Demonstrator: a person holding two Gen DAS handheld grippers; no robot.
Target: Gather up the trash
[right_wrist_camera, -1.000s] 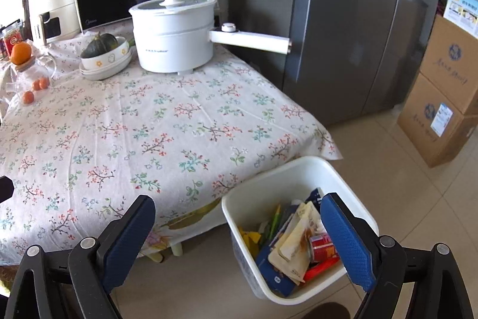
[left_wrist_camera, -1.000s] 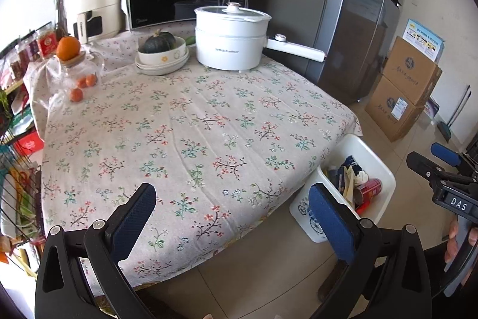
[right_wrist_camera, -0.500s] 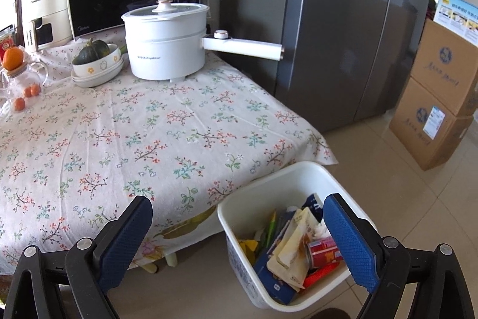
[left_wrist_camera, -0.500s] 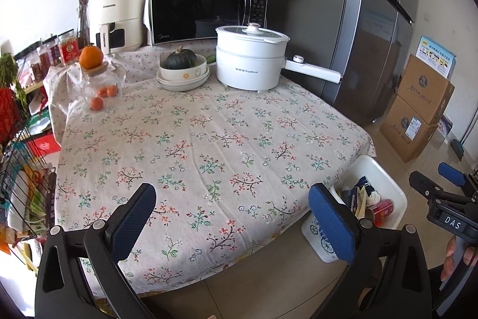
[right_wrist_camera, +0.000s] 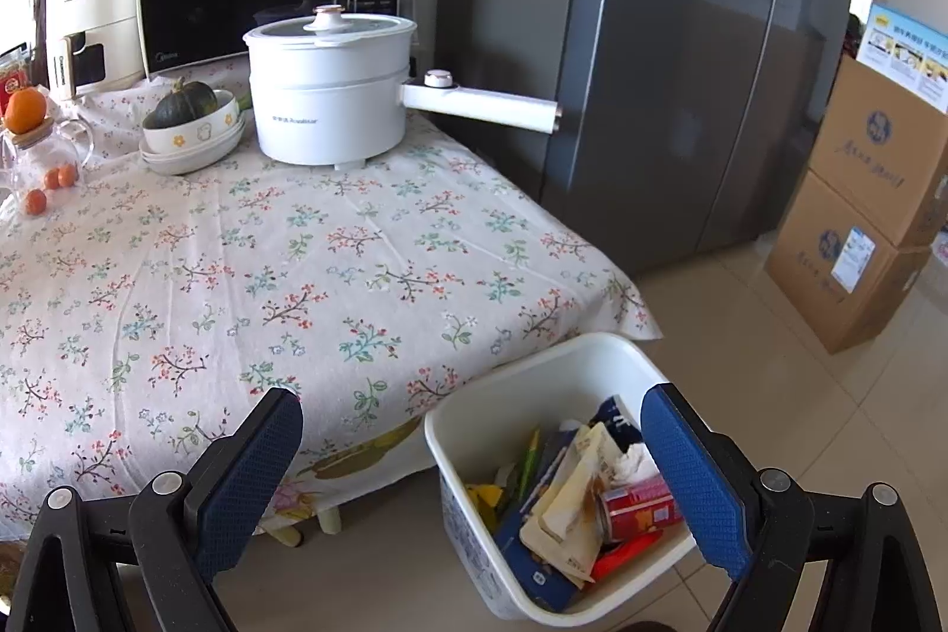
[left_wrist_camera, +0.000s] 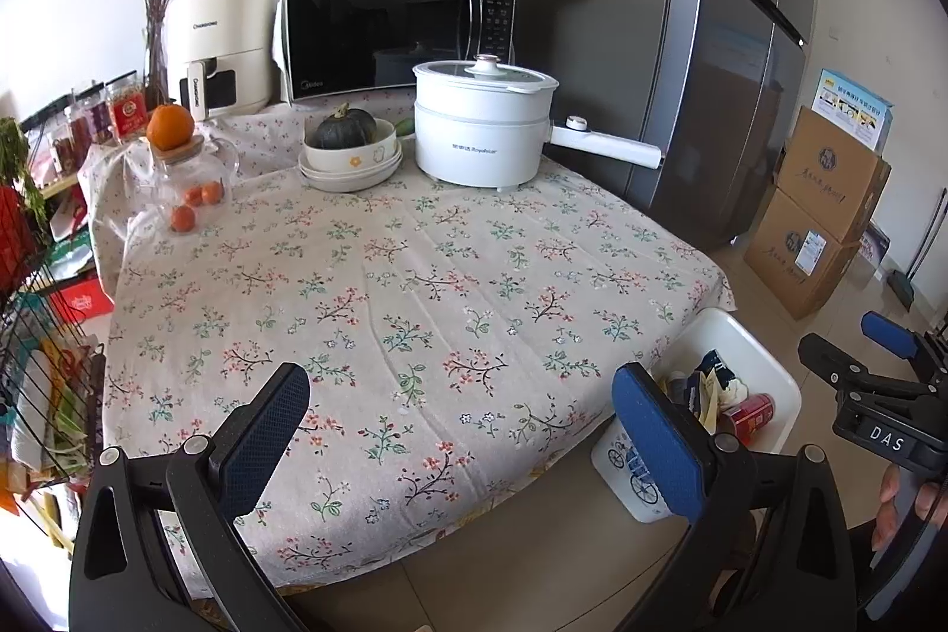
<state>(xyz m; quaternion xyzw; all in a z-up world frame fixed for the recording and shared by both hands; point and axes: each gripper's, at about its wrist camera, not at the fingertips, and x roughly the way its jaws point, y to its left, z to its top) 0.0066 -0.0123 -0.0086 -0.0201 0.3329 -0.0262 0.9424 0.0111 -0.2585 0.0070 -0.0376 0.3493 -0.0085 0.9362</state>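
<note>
While both tools hang above the near edge of the bench (left_wrist_camera: 415,276), the left tool (left_wrist_camera: 459,419) stands wide with nothing between its blue ribbed pads, and the right tool (right_wrist_camera: 471,460) likewise stands wide and empty. A floral cloth with soft creases covers the bench and drapes over its edges. At the far edge sit a black-fronted microwave (left_wrist_camera: 391,31) under a matching cloth, a cream appliance (left_wrist_camera: 216,45), a round white electric pot (left_wrist_camera: 483,122) with a straight handle, and stacked bowls (left_wrist_camera: 349,158) carrying a dark green squash. A clear glass jar (left_wrist_camera: 189,182) topped with an orange stands near the far left corner. A grey steel refrigerator (right_wrist_camera: 681,57) and stacked cardboard boxes (right_wrist_camera: 865,205) stand on the glossy tiled floor. The trash (right_wrist_camera: 592,496), including a red can, papers and wrappers, lies in a white plastic bin (right_wrist_camera: 474,419) on the floor at the near right corner of the bench.
</note>
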